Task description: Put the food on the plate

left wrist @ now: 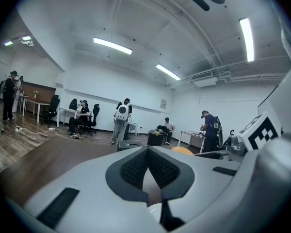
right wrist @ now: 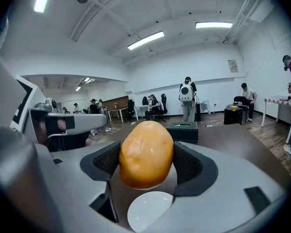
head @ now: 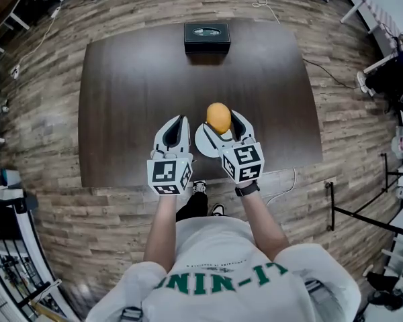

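Dark wooden tabletop [head: 141, 92] fills the middle of the head view, with 1 black box [head: 207, 37] sitting at its far edge, top centre. Plank floor [head: 47, 200] all around, and a white cable [head: 258, 2] snakes across it at the upper right. Over in the left gripper view, strip lights [left wrist: 112, 45] glow on the ceiling. 1 standing person with a white backpack [left wrist: 121, 113] is mid-frame, and a seated person [left wrist: 80, 118] is further left.

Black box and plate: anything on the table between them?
Bare table in the head view between black box and plate; the potato is clamped in the right gripper above the plate.
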Demonstrator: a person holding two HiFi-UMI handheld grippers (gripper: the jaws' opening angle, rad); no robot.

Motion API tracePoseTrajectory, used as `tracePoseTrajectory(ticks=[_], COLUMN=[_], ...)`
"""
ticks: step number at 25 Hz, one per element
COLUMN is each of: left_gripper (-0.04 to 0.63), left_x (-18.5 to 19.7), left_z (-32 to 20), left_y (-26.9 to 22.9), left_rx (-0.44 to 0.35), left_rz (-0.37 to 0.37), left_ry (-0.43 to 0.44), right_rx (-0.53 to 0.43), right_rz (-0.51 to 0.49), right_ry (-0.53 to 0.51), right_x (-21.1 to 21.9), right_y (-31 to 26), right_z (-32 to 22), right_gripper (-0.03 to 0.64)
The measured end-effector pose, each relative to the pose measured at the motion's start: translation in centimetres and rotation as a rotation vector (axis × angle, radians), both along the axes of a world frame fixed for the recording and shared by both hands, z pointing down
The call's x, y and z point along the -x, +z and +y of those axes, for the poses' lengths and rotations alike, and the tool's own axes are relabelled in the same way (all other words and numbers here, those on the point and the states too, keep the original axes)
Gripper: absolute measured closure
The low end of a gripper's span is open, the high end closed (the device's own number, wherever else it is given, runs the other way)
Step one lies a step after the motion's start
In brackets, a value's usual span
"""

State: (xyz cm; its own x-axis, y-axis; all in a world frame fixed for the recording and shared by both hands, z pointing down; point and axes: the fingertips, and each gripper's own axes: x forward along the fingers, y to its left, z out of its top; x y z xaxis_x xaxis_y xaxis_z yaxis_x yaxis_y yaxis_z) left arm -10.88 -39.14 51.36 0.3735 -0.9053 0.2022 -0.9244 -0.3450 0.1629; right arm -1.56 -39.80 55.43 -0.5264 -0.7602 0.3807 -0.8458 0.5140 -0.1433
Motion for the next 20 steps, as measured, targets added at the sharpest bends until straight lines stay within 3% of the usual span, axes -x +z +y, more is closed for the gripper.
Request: tracePoseTrajectory(ticks=[12,20], left_gripper=[0.583,0.583], left_x=[1.4,1.1], left_z=[-4.0,-4.3], left_y=[5.5,7.5], left_rx=[0.079,0.105], left_rz=[-0.014,-0.003], left_ry=[0.011,0.041], right_rx=[0.26,0.349], right_rz=[0.135,0.212], right_ry=[-0.001,-0.027], right_x=[0.0,0.6], right_y=[14.0,20.0], right_z=[-1.2,0.4], right_gripper=[0.265,0.265])
